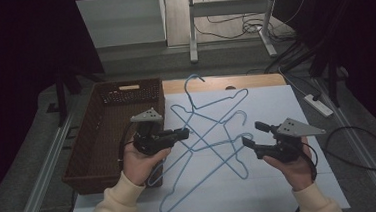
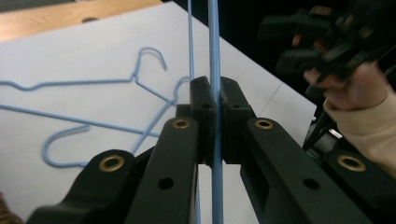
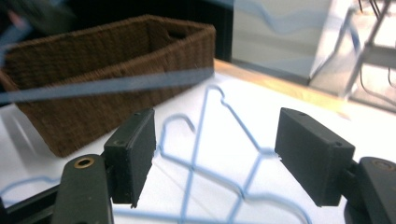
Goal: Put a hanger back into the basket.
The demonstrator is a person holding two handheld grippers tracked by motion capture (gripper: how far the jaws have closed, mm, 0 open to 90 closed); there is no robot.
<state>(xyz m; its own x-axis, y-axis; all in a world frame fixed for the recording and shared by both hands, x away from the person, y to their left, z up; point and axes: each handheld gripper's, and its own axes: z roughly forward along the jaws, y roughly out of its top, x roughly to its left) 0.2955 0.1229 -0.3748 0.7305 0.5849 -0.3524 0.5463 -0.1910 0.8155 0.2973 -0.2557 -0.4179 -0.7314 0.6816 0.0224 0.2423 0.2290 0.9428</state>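
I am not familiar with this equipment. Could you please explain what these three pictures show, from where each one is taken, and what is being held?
A person holds a hand tool with two black jaws in each hand. The high view looks down on the table; the other two cameras ride on the tools. On the white sheet lie blue wire hangers, beside a brown wicker basket. The left gripper is shut on one hanger's wire. The right gripper is open, holding nothing.
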